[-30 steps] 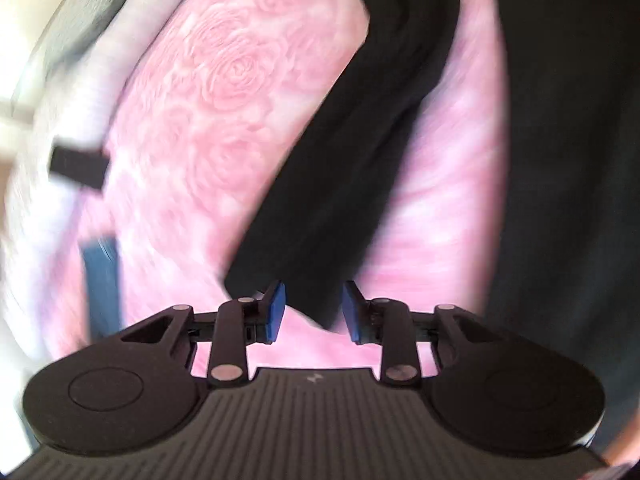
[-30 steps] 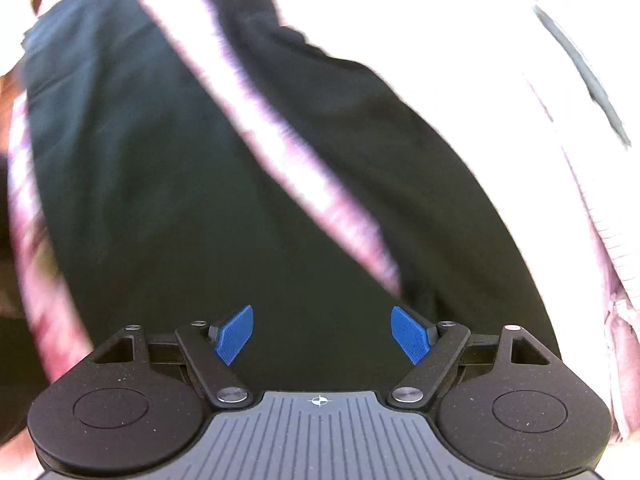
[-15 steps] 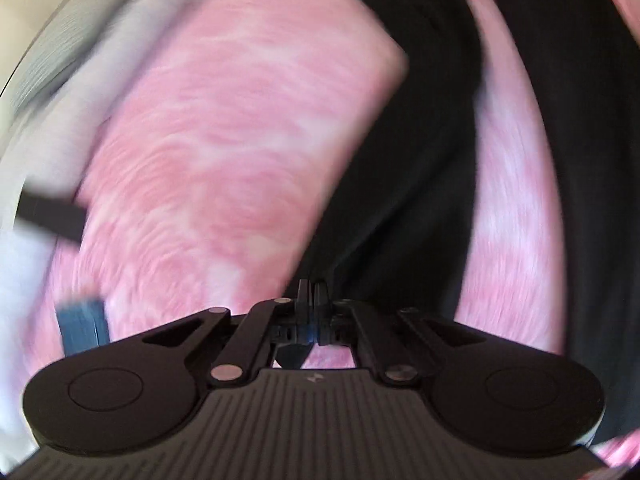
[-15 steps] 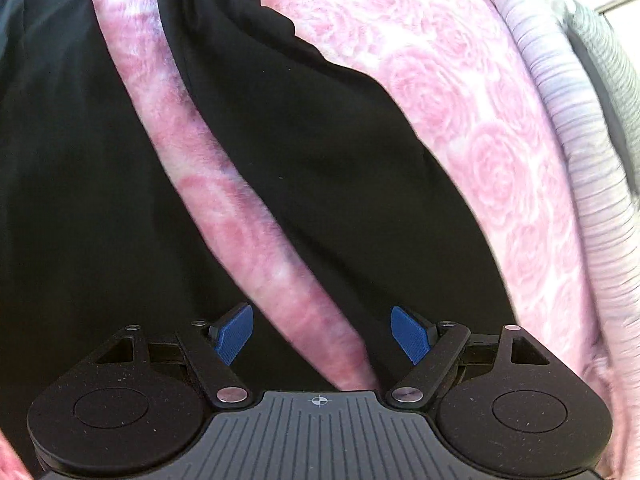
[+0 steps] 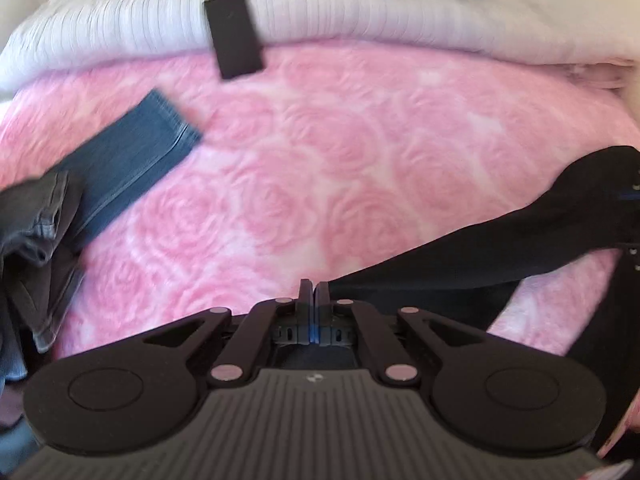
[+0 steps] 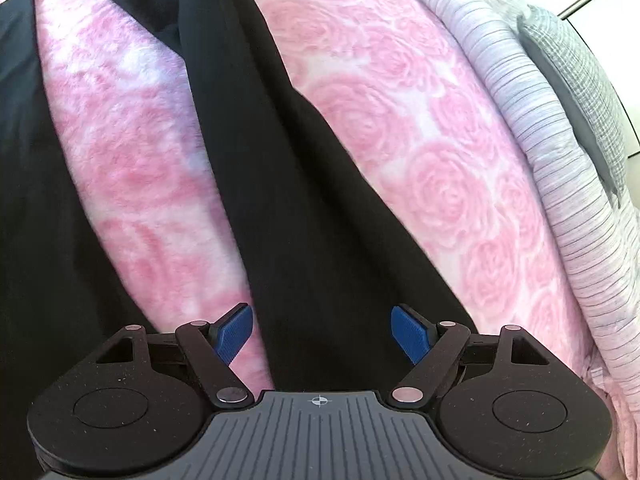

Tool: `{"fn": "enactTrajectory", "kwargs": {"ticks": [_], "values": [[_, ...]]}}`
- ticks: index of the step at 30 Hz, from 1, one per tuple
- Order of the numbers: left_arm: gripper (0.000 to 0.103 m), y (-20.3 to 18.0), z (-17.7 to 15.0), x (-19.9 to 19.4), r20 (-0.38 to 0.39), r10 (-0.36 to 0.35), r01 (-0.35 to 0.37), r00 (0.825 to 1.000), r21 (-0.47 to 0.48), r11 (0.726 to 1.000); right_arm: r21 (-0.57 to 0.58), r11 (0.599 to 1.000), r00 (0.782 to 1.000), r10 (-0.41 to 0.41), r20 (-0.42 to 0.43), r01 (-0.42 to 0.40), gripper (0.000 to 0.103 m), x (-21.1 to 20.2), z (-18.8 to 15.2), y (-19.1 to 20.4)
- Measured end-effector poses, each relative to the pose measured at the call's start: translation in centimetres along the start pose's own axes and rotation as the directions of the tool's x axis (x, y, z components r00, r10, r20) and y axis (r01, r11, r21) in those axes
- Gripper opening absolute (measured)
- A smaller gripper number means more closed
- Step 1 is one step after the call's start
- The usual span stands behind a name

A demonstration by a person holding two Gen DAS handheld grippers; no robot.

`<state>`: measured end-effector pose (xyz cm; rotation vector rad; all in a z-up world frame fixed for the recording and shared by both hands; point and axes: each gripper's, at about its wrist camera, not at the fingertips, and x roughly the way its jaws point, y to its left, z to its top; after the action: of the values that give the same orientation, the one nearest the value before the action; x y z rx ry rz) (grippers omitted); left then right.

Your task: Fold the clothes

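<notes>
Left gripper (image 5: 314, 294) has snapped shut on the black garment's (image 5: 480, 256) edge since a second ago.
Garment lies stretched across the pink rose blanket (image 5: 320, 168); right gripper (image 6: 322, 330) hangs wide open above a sleeve.

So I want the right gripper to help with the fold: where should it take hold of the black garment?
Probably the long black strip running between the open right gripper. It lies flat on the pink blanket, so come down from above and pinch its near edge, across the strip's width.
</notes>
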<state>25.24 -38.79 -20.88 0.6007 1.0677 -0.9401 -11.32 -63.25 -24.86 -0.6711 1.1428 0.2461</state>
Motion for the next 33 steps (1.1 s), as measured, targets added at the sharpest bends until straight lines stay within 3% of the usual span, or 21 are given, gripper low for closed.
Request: {"fn": "enactTrajectory", "kwargs": {"ticks": [3, 5, 9, 11, 12, 13, 14, 18, 21, 23, 24, 25, 26, 27, 28, 31, 32, 33], "values": [[0.0, -1.6, -0.5, 1.9, -0.109, 0.034, -0.018, 0.993, 0.145, 0.989, 0.022, 1.0, 1.0, -0.001, 0.005, 0.001, 0.08, -0.3, -0.2, -1.3], [0.002, -2.2, -2.2, 2.2, -0.118, 0.112, -0.086, 0.987, 0.202, 0.976, 0.045, 0.999, 1.0, -0.005, -0.001, 0.005, 0.08, -0.1, -0.1, -1.7], [0.014, -1.9, -5.1, 1.5, -0.047, 0.236, -0.221, 0.97, 0.218, 0.951, 0.083, 0.996, 1.0, 0.023, 0.007, -0.024, 0.08, 0.0, 0.2, -1.5], [0.019, -3.0, -6.5, 0.4, 0.004, 0.23, -0.222, 0.973, 0.283, 0.933, 0.096, 0.993, 0.998, 0.063, 0.024, -0.065, 0.08, -0.1, 0.9, -0.7], [0.021, -3.9, -7.2, 0.2, 0.024, 0.232, -0.226, 0.972, 0.342, 0.912, 0.09, 0.992, 0.996, 0.087, 0.033, -0.089, 0.08, 0.3, 1.5, 0.1], [0.025, -4.9, -7.9, 0.2, 0.042, 0.238, -0.234, 0.97, 0.412, 0.88, 0.076, 0.991, 0.994, 0.105, 0.039, -0.108, 0.08, 0.6, 2.1, 1.0], [0.031, -6.1, -8.4, 0.3, 0.062, 0.249, -0.246, 0.967, 0.5, 0.83, 0.059, 0.991, 0.992, 0.121, 0.043, -0.124, 0.08, 0.7, 2.6, 1.9], [0.034, -8.4, -10.8, 3.7, 0.135, 0.291, -0.289, 0.947, 0.754, 0.59, -0.009, 0.987, 0.985, 0.163, 0.052, -0.163, 0.08, 1.7, 4.9, 4.8], [0.034, -8.1, -11.5, 6.5, 0.17, 0.303, -0.305, 0.937, 0.822, 0.481, -0.063, 0.985, 0.984, 0.167, 0.056, -0.163, 0.079, 2.6, 6.0, 6.3], [0.033, -7.2, -11.6, 8.2, 0.161, 0.301, -0.287, 0.94, 0.85, 0.441, -0.085, 0.983, 0.985, 0.168, 0.045, -0.163, 0.079, 3.5, 6.5, 6.9], [0.03, -6.7, -11.7, 9.0, 0.14, 0.293, -0.261, 0.946, 0.864, 0.431, -0.094, 0.982, 0.985, 0.166, 0.037, -0.162, 0.079, 3.8, 6.7, 7.1], [0.013, -6.4, -11.8, 9.5, 0.122, 0.279, -0.235, 0.953, 0.878, 0.417, -0.102, 0.982, 0.986, 0.164, 0.03, -0.161, 0.079, 4.2, 6.8, 7.2], [0.007, -6.2, -11.9, 9.9, 0.106, 0.266, -0.211, 0.958, 0.889, 0.406, -0.111, 0.981, 0.986, 0.162, 0.023, -0.159, 0.079, 4.5, 6.9, 7.4], [0.006, -6.0, -11.9, 9.9, 0.096, 0.254, -0.196, 0.962, 0.893, 0.405, -0.119, 0.98, 0.987, 0.16, 0.016, -0.157, 0.079, 4.8, 7.1, 7.5], [0.001, -5.8, -11.6, 9.8, 0.087, 0.247, -0.188, 0.965, 0.887, 0.422, -0.12, 0.98, 0.987, 0.161, 0.009, -0.159, 0.079, 5.1, 7.2, 7.5], [0.0, -5.1, -10.2, 8.4, 0.09, 0.228, -0.196, 0.97, 0.844, 0.5, -0.106, 0.981, 0.986, 0.165, -0.012, -0.165, 0.041, 5.6, 7.5, 7.1], [0.0, -4.8, -9.6, 7.7, 0.094, 0.218, -0.197, 0.971, 0.831, 0.52, -0.099, 0.983, 0.988, 0.151, -0.02, -0.152, 0.018, 5.5, 7.7, 6.8], [0.0, -4.6, -9.0, 6.9, 0.104, 0.211, -0.203, 0.972, 0.824, 0.529, -0.092, 0.986, 0.991, 0.135, -0.021, -0.137, 0.01, 5.1, 8.0, 6.3]]}}
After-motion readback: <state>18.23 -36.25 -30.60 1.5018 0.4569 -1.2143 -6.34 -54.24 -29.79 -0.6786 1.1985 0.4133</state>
